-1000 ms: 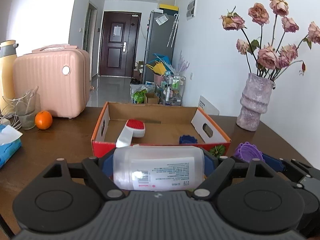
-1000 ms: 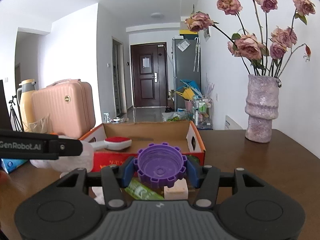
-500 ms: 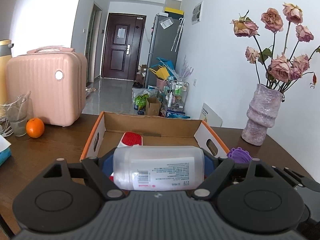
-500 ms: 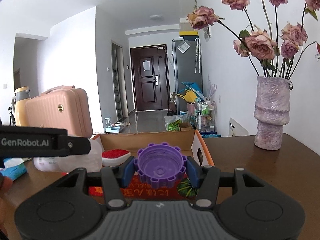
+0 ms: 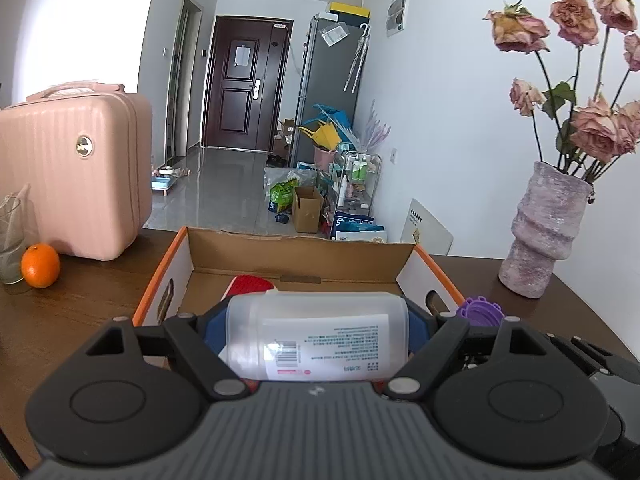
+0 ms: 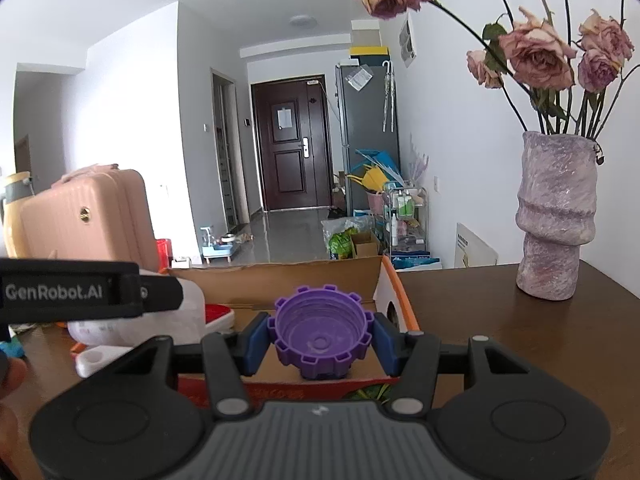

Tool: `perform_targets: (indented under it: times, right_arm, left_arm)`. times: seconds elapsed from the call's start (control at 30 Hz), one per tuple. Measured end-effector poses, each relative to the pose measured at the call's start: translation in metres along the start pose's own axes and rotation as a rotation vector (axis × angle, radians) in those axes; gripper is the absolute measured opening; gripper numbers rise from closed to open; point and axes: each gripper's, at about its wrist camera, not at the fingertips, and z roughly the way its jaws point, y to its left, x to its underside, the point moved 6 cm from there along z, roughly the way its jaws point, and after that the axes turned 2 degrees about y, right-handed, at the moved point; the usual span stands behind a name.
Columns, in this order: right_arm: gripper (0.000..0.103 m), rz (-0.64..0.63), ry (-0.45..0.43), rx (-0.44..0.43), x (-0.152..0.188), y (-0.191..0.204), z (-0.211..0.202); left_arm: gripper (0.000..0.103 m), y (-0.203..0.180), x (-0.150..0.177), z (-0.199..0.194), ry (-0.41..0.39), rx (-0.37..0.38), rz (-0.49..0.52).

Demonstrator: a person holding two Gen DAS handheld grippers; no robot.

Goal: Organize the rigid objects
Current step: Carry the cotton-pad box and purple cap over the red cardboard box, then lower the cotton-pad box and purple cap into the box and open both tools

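My left gripper (image 5: 316, 334) is shut on a clear plastic bottle (image 5: 320, 334) with a white label, held sideways above the near part of an open cardboard box (image 5: 304, 252). A red and white brush (image 5: 250, 284) lies inside the box. My right gripper (image 6: 320, 338) is shut on a purple toothed cap (image 6: 320, 332), held over the box's right end (image 6: 394, 292). The cap also shows in the left wrist view (image 5: 480, 311). The left gripper and bottle (image 6: 136, 320) show at the left of the right wrist view.
A pink case (image 5: 72, 176), an orange (image 5: 40, 266) and a glass (image 5: 10, 240) stand left on the brown table (image 5: 68, 320). A purple vase of dried roses (image 6: 556, 216) stands right. A green-leafed item (image 6: 370, 392) lies in front of the box.
Both grippers have risen and moved forward over the box with their loads. The box now lies closer below, and the near table items have dropped from view.
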Motion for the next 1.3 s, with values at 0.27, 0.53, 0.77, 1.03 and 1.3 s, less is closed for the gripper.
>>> perform_targets:
  times: [0.27, 0.53, 0.77, 1.03, 1.3]
  right_arm:
    - [0.053, -0.025, 0.025, 0.017, -0.008, -0.005, 0.027]
    - [0.053, -0.046, 0.044, 0.024, -0.015, -0.007, 0.049]
    - [0.053, -0.056, 0.065, 0.012, -0.018, -0.008, 0.065]
    - [0.053, -0.056, 0.098, 0.014, -0.013, -0.008, 0.078]
    - [0.053, -0.050, 0.119, 0.010, -0.007, -0.007, 0.080]
  left_arm:
    - [0.083, -0.001, -0.008, 0.031, 0.019, -0.011, 0.010]
    - [0.083, 0.000, -0.014, 0.056, 0.031, -0.032, 0.025]
    - [0.083, 0.001, -0.016, 0.073, 0.037, -0.052, 0.041]
    - [0.083, 0.003, -0.015, 0.088, 0.052, -0.068, 0.060]
    - [0.083, 0.004, -0.010, 0.089, 0.055, -0.069, 0.066]
